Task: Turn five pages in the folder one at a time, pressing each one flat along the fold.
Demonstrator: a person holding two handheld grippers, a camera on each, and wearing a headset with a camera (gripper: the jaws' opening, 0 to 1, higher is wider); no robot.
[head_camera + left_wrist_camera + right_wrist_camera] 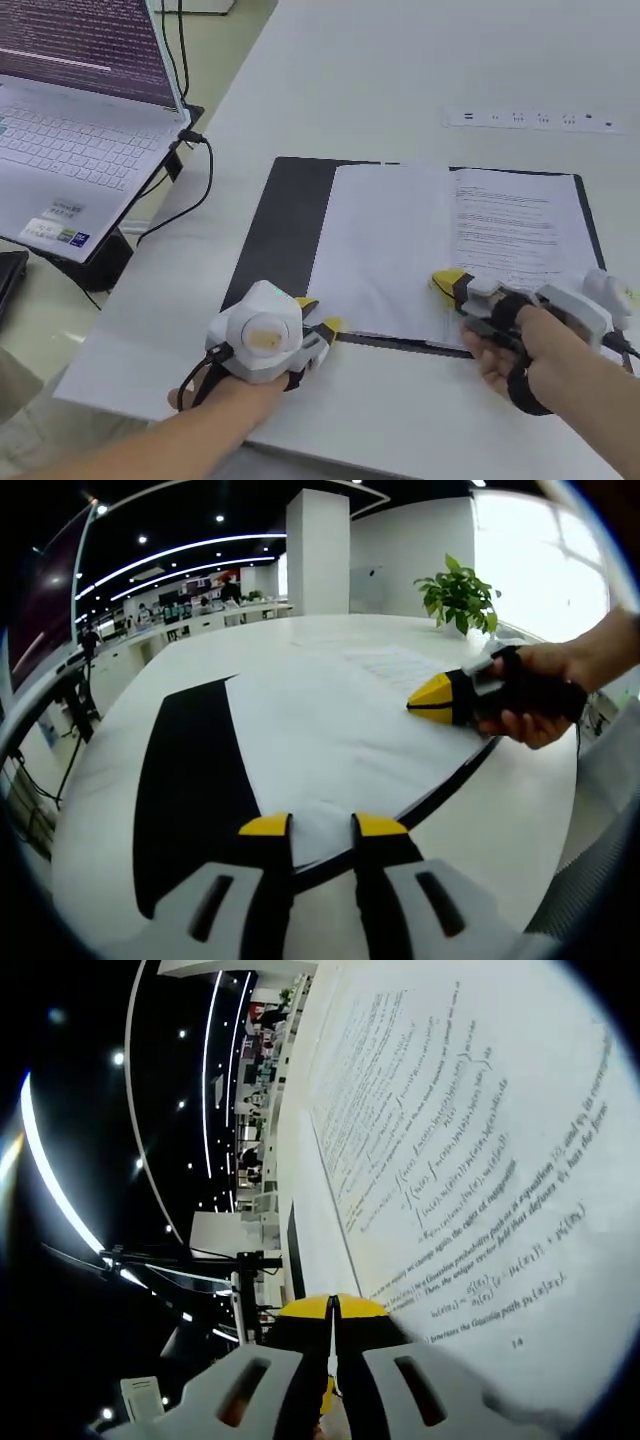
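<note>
The folder (pixel 272 235) lies open on the bench (pixel 400 70). The left claw (pixel 322 826) stands parted at the blank page's (pixel 385 240) near edge. The right claw (pixel 332 1307), tips pressed together, rests on the printed page (pixel 470 1160). The paper looks thin and limp, so it is best lifted by a corner.

White table (pixel 400 70) bears open folder (pixel 285 230); power strip (pixel 535 120) beyond.
</note>
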